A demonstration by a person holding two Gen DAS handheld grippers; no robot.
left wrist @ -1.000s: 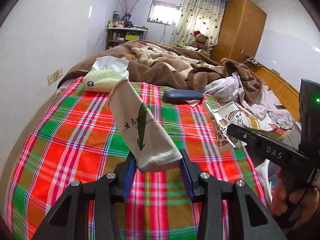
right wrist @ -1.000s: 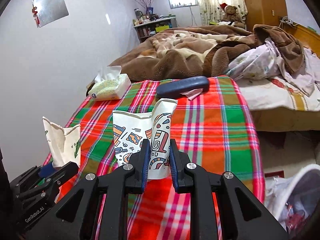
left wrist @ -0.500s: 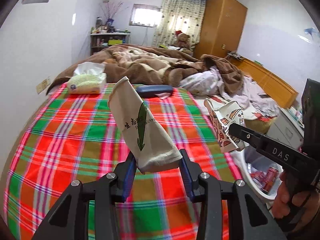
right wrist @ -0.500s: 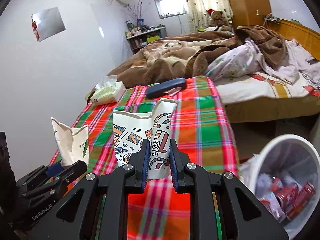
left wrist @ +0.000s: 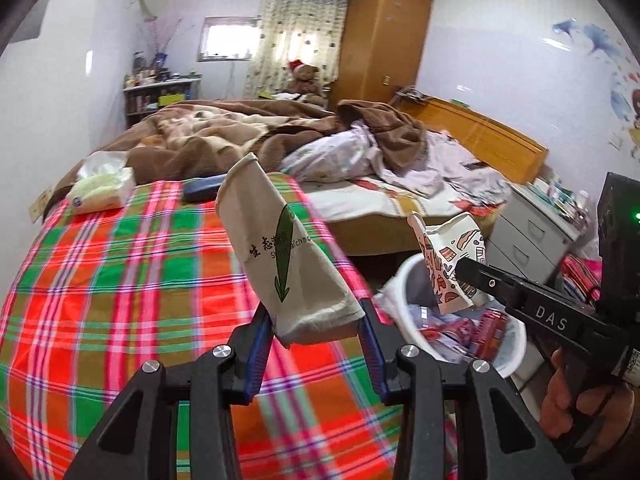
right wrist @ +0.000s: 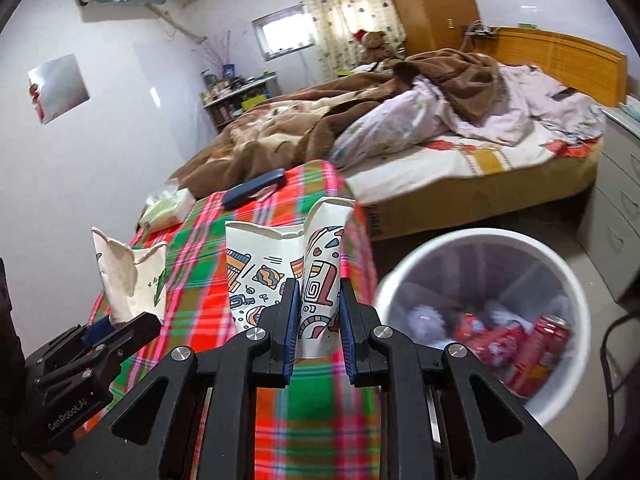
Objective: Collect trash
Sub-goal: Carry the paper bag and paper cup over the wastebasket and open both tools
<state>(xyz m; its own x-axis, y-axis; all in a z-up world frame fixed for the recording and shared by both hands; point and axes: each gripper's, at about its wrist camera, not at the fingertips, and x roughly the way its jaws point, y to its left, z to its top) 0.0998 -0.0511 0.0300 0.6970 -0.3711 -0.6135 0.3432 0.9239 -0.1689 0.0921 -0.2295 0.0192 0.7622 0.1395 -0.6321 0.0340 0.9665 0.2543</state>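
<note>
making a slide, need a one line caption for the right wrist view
Right gripper clamps a crushed patterned paper cup beside a white trash bin holding red cans.

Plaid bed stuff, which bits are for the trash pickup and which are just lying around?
Job:
left gripper, clamping a beige cup
right gripper, clamping a patterned cup
white bin

Lying about:
tissue pack
dark blue case
brown blanket
</note>
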